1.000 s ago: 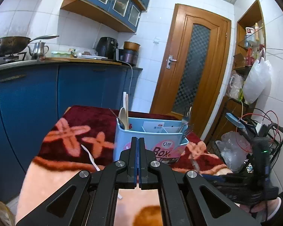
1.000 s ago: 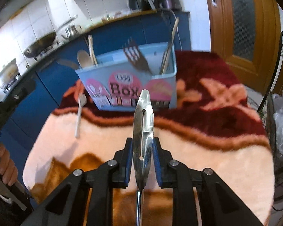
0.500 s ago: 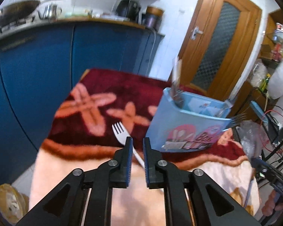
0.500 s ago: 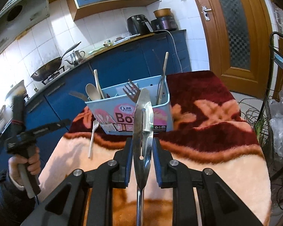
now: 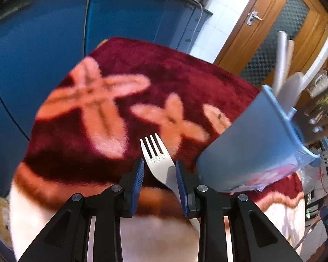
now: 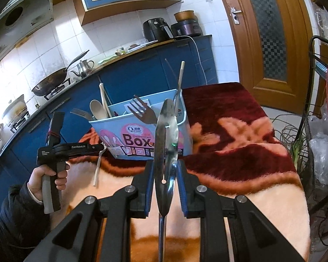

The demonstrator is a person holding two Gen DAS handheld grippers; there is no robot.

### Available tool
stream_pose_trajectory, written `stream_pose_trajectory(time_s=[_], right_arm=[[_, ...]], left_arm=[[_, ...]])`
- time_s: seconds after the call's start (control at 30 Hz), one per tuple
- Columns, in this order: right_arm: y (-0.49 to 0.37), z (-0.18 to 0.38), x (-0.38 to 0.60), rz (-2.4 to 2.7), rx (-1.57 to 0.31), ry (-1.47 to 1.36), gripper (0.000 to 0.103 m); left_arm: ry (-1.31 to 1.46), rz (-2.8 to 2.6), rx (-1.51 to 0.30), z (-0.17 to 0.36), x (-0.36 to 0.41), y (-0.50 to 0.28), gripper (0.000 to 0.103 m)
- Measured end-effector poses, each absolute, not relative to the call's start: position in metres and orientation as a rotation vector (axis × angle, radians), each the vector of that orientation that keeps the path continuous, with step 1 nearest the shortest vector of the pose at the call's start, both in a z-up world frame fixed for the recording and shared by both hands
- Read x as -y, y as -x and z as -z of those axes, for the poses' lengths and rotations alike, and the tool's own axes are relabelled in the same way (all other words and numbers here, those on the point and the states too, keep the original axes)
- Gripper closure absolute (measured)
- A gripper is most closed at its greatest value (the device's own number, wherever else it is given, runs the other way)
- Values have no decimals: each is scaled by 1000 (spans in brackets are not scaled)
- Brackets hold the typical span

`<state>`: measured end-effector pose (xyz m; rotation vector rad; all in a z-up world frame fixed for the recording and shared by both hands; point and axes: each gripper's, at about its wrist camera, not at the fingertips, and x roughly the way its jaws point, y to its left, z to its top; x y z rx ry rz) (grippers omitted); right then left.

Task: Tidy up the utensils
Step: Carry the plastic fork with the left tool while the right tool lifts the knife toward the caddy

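A steel fork (image 5: 157, 159) lies on the red and peach blanket (image 5: 111, 100), tines pointing away; it also shows in the right wrist view (image 6: 97, 163). My left gripper (image 5: 159, 172) is open, its blue pads (image 5: 138, 174) either side of the fork's neck, just left of the light blue utensil box (image 5: 251, 144). My right gripper (image 6: 165, 174) is shut on a metal spoon (image 6: 165, 144), held upright above the blanket in front of the box (image 6: 142, 135), which holds forks, a wooden spoon and chopsticks.
Blue kitchen cabinets (image 6: 129, 76) stand behind the table, with a wok (image 6: 50, 83), kettle and appliances on the counter. A wooden door (image 6: 269, 32) is at the back right. A wire rack with bags and cables (image 6: 317, 131) stands right of the table.
My left gripper has tilted down, moved in over the fork on the blanket and opened wide around it. My right gripper has risen slightly, still holding the spoon.
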<state>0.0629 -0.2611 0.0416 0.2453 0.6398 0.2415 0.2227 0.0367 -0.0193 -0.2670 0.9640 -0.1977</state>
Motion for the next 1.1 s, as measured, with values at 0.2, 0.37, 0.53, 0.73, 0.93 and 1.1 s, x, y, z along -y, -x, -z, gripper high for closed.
stream_pose_trajectory(time_s=[0.2, 0.37, 0.53, 0.73, 0.93, 1.1], right_arm=[[-67, -38, 264, -245, -627, -254, 80], [-67, -39, 264, -243, -606, -253, 80], [-64, -43, 264, -243, -577, -253, 80], [-59, -51, 263, -247, -535, -257, 80], [-57, -64, 264, -245, -495, -254, 80], [-58, -74, 266, -237, -459, -246, 80]], left_arm=[[362, 246, -1007, 38, -40, -234, 73], [376, 256, -964, 33, -43, -228, 94], [356, 255, -853, 6, -44, -203, 98], [349, 310, -733, -32, -39, -163, 98], [301, 408, -650, -71, -9, -141, 98], [240, 414, -526, -98, 10, -135, 99]])
